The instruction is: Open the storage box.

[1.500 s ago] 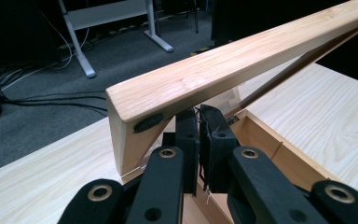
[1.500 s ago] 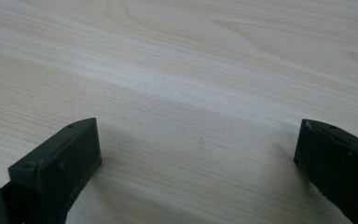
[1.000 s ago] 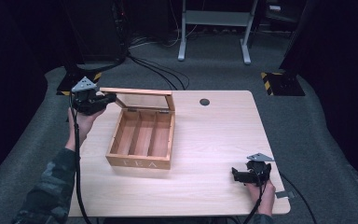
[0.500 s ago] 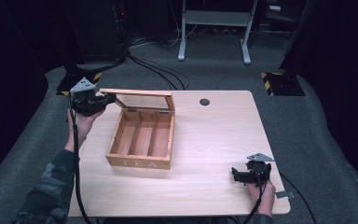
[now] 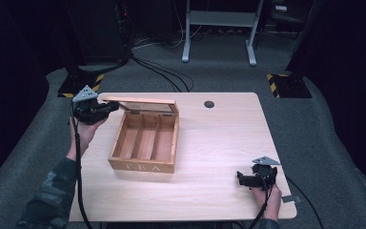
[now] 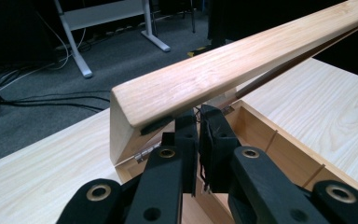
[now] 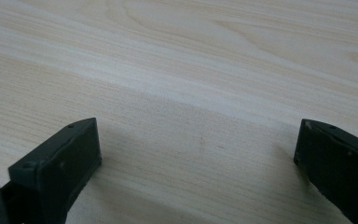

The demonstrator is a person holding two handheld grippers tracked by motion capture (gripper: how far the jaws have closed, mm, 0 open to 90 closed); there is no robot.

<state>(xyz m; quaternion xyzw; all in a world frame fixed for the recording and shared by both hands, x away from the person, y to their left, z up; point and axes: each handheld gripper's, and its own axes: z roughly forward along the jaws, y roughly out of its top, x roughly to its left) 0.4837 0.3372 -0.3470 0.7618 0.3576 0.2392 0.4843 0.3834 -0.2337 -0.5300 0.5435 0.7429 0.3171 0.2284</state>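
A wooden tea box (image 5: 142,165) with three bare compartments sits left of centre on the table (image 5: 219,143). Its lid (image 5: 138,101) stands half raised on its hinges at the far side. My left gripper (image 5: 112,106) is at the lid's left corner. In the left gripper view its jaws are pressed together, and the left gripper (image 6: 199,114) has its tips tucked under the edge of the lid (image 6: 223,70). I see nothing between them. My right gripper (image 5: 241,178) rests low on the table at the near right. Its jaws stand wide apart over bare wood, as the right gripper (image 7: 196,140) view shows.
A dark round grommet (image 5: 209,104) is set in the table's far edge. Beyond the table lie cables (image 5: 162,71) on grey carpet and a white metal stand (image 5: 219,28). Yellow-black striped floor bases (image 5: 286,83) flank the table.
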